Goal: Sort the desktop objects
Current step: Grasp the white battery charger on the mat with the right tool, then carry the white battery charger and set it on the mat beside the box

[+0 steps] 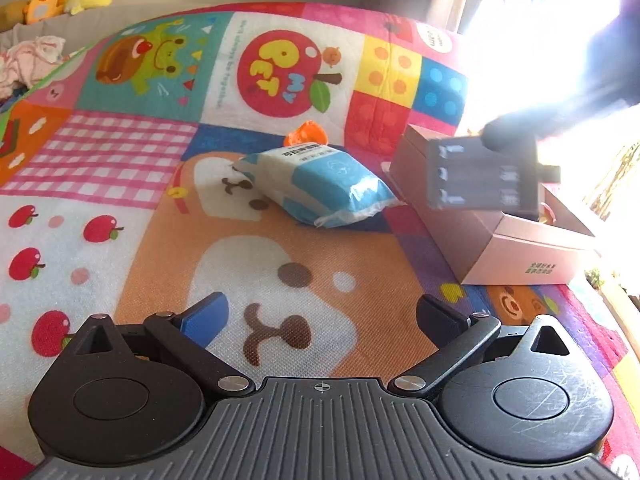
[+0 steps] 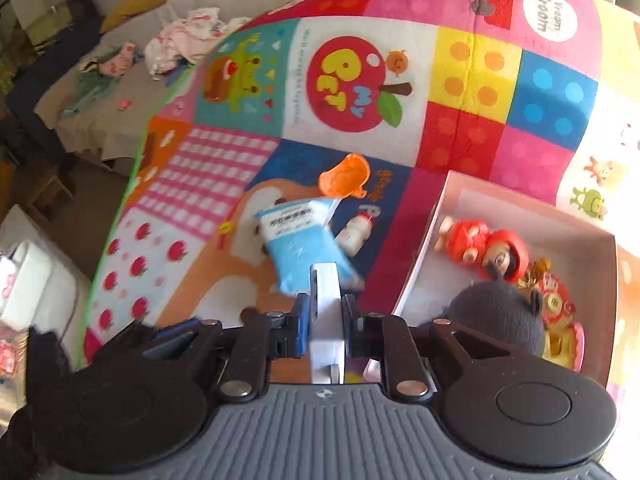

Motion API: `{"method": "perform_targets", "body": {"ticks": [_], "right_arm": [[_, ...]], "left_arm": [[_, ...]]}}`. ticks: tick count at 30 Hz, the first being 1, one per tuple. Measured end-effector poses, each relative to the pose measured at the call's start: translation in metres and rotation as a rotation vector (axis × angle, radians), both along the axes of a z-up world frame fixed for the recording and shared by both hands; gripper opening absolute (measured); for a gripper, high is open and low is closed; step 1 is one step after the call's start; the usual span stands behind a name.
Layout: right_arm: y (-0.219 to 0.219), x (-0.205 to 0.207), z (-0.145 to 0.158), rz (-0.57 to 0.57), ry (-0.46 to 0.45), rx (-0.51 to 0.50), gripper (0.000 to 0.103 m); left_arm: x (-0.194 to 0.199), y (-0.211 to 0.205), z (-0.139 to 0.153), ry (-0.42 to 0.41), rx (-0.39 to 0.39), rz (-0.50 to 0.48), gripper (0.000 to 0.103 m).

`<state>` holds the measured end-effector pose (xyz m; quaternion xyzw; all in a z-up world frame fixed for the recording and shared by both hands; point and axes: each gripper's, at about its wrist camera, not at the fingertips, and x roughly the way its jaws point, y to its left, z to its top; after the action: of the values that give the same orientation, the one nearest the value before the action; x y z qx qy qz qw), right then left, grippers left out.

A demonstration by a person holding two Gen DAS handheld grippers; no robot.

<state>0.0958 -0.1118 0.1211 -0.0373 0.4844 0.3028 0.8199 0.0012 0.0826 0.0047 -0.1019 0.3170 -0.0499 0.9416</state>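
The play mat (image 2: pixel 360 152) reads "MY PET" on its apple (image 2: pixel 348 84) and "Vroom Vroom" in a bubble (image 2: pixel 550 10).

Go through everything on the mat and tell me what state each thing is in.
Left hand-held gripper: open, empty.
Right hand-held gripper: shut on white flat pack.
Pink box: open, toys inside.
Blue tissue pack: lying on mat, sealed.
Orange scoop: lying on mat.
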Motion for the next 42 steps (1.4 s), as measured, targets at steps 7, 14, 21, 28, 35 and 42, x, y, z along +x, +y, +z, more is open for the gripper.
{"method": "perform_targets", "body": {"ticks": [7, 14, 21, 28, 35, 42], "right_arm": [[-0.050, -0.058, -0.031, -0.094, -0.186, -0.133, 0.023], [-0.101, -0.077, -0.056, -0.222, -0.338, -0.124, 0.076], [-0.100, -0.102, -0.092, -0.229, -0.431, -0.157, 0.103], [-0.093, -0.107, -0.102, -0.185, -0.457, -0.162, 0.103], [-0.103, -0.097, -0.109, -0.222, -0.401, -0.056, 0.103], [-0.107, -0.094, -0.115, -0.255, -0.371, 0.006, 0.103]], "left_arm": [[0.003, -0.008, 0.000, 0.021, 0.064, 0.017, 0.102], [0.010, -0.018, 0.005, 0.027, 0.133, 0.039, 0.102], [0.056, -0.050, 0.022, -0.031, 0.244, 0.008, 0.102], [0.095, -0.055, 0.010, -0.051, 0.474, 0.072, 0.103], [0.102, -0.006, 0.030, -0.064, 0.420, 0.224, 0.102], [0.161, -0.032, 0.054, -0.079, 0.357, -0.013, 0.074]]}}
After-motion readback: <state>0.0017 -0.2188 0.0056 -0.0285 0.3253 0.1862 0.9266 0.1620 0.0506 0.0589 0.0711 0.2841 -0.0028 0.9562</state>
